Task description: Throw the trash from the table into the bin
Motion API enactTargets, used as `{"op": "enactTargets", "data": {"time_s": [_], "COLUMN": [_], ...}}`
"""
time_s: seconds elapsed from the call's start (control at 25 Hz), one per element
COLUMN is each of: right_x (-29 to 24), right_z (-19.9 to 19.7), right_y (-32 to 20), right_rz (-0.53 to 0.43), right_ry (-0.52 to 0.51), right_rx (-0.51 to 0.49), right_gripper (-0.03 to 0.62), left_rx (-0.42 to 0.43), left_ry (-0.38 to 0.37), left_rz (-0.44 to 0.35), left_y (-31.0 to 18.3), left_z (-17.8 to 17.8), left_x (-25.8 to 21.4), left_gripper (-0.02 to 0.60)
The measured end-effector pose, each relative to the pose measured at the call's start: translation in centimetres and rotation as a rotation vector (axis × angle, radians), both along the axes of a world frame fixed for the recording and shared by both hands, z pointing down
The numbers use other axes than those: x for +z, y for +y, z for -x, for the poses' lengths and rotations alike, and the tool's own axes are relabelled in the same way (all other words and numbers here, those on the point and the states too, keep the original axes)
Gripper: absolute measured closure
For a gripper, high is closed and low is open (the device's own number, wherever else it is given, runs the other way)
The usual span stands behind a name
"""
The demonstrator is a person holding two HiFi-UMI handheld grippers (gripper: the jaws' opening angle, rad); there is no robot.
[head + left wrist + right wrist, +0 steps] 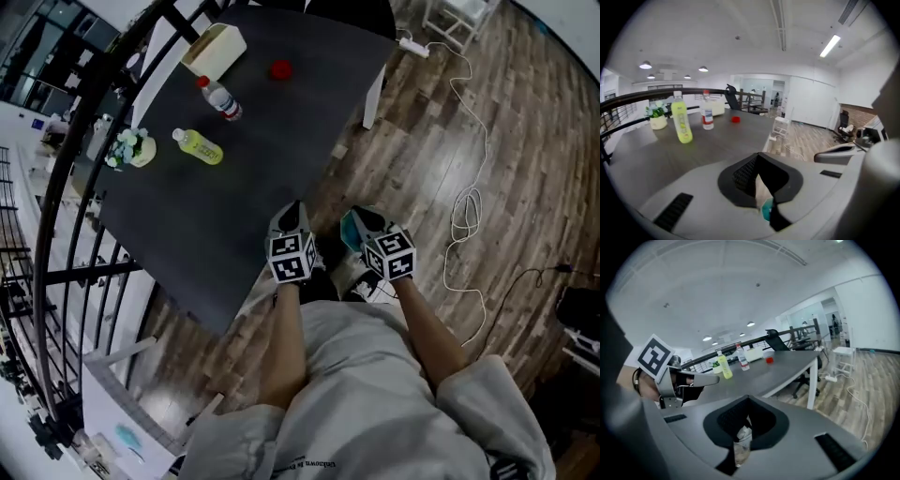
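On the dark table (pixel 272 178) a yellow-green bottle (pixel 199 146) (pixel 680 123) (pixel 723 366) lies in the head view and looks upright in both gripper views. Beyond it are a clear water bottle with a red cap (pixel 220 98) (pixel 707 112) (pixel 742 358) and a small red thing (pixel 280 69) (pixel 735 119) (pixel 769 360). My left gripper (pixel 292 217) (pixel 758 177) hangs shut at the table's near edge, holding nothing I can see. Beside it over the floor is my right gripper (pixel 364 225) (pixel 746 422), also shut. Only floor and pale shapes show through their slits. No bin is in view.
A cream box (pixel 216 49) and a small potted plant (pixel 131 148) stand at the table's far side. A black railing (pixel 66 187) runs behind it. A white cable (pixel 466 211) and a power strip (pixel 412 45) lie on the wood floor; an office chair (pixel 776 336) stands beyond.
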State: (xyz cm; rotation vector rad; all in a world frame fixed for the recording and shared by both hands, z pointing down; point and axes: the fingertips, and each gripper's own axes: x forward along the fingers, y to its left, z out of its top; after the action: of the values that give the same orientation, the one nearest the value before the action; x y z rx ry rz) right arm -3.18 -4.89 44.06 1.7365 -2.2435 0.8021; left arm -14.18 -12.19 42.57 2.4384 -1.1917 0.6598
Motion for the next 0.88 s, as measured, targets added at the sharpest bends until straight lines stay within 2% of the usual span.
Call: {"op": "enactTargets", "data": {"time_s": [0.2, 0.32, 0.48, 0.6, 0.76, 0.88], "right_x": [-3.0, -4.9, -6.9, -7.1, -5.6, -3.1], "right_z": [5.2, 8.9, 14.5, 18.4, 21.9, 24.2], "right_y": [-6.4, -11.6, -18.6, -22.8, -27.3, -29.6], "right_rz": [-0.082, -0.126, -0.158, -0.15, -0.1, -0.059], "right_ry": [0.036, 0.066, 0.102, 0.142, 0.165, 0.181], "right_rx": [-0.125, -0.203, -0.318, -0.416, -0.475, -0.524], "right_gripper": [0.58, 0.576, 0.554, 0.513, 0.383, 0.363], "left_rx": [-0.218, -0.287, -0.332, -0.335, -0.323, -0.321], "left_ry": [0.042, 0.047, 0.052, 0.045, 0.032, 0.042], "left_rz": [-0.12, -0.173, -0.204, -0.212, -0.202, -0.197], "left_y": [-6.3, -9.8, -14.6, -18.1, -21.5, -22.0], "left_z": [9.1, 13.4, 17.9, 20.2, 22.9, 23.9], "left_x": [-4.7, -6.5, -7.5, -7.9, -7.7, -7.4], "left_gripper": [0.552, 0.552, 0.552, 0.552, 0.552, 0.552]}}
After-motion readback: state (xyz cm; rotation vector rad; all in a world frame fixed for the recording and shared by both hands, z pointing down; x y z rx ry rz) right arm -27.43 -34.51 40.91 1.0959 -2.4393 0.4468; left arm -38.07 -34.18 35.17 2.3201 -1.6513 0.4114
